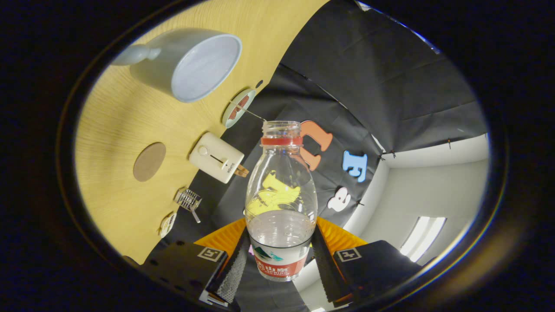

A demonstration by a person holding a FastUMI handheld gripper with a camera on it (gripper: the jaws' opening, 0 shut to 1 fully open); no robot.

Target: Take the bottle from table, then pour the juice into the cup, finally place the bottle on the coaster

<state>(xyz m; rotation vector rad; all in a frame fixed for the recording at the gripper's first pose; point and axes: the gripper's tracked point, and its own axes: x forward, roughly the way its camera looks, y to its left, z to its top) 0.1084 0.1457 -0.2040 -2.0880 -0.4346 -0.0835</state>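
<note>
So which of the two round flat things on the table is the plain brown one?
The brown coaster, bare, between the cup and the small wire rack. The other disc is pale-rimmed with something on it.

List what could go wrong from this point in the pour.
1. The bottle has no cap and the gripper holding it is rolled sideways, so liquid might spill on the table before its mouth reaches the cup.
2. The fingers press near the bottle's base; it may slip when tipped further.
3. The white box sits near the coaster, so placement could clip it.
</note>
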